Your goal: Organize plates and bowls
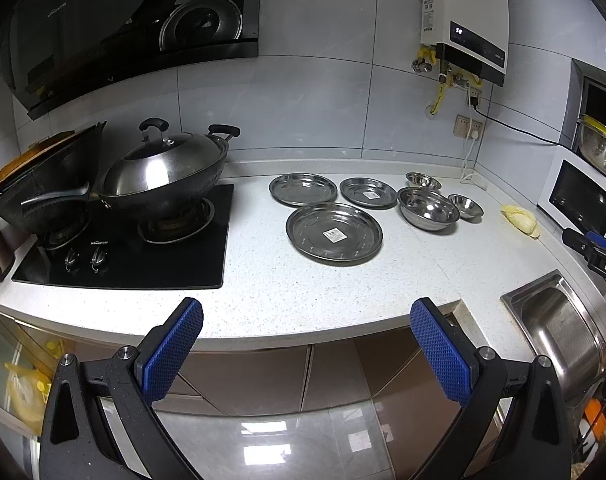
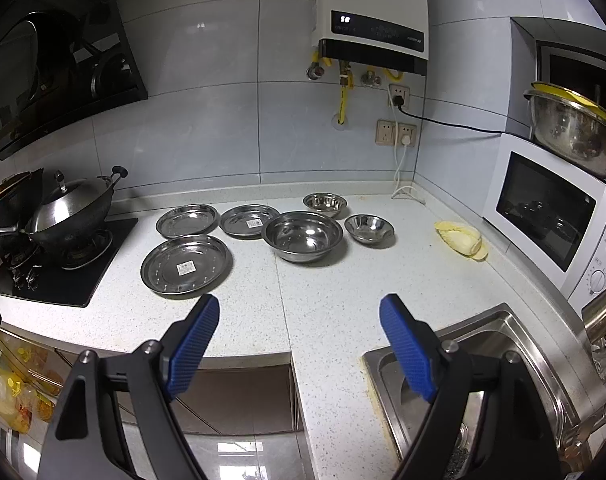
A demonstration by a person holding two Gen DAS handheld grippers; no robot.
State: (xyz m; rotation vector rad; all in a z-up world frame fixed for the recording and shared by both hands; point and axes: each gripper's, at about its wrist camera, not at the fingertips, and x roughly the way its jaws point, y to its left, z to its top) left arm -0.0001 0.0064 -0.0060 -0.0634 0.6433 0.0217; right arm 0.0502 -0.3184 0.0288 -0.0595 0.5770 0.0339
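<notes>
We hold the left gripper (image 1: pixel 307 344) off the front edge of the worktop (image 1: pixel 263 280), its blue-padded jaws spread wide with nothing between them. The right gripper (image 2: pixel 299 344) hangs likewise over the front edge beside the sink (image 2: pixel 503 344), jaws apart and empty.

All six steel pieces sit on the worktop between the hob (image 1: pixel 143 248) and the microwave (image 2: pixel 551 216), none touched by either gripper. The large plate (image 2: pixel 186 266) lies nearest the front, flat, shiny, with a white label at its centre and small dots around its floor. Behind it, toward the back edge, the unlabelled plate (image 2: pixel 187 220) lies on the hob side; the labelled plate (image 2: pixel 249 221) lies just beside it. The large bowl (image 2: pixel 303 236) stands upright, its rim overlapping the labelled plate's edge in the right wrist view; we cannot tell if they touch. One small bowl (image 2: pixel 325 204) sits behind it near the back edge; the other small bowl (image 2: pixel 369 230) sits on the microwave side.

A lidded wok (image 1: pixel 163 176) rests on the hob. A pale yellow vegetable piece (image 2: pixel 461 240) lies near the microwave.
</notes>
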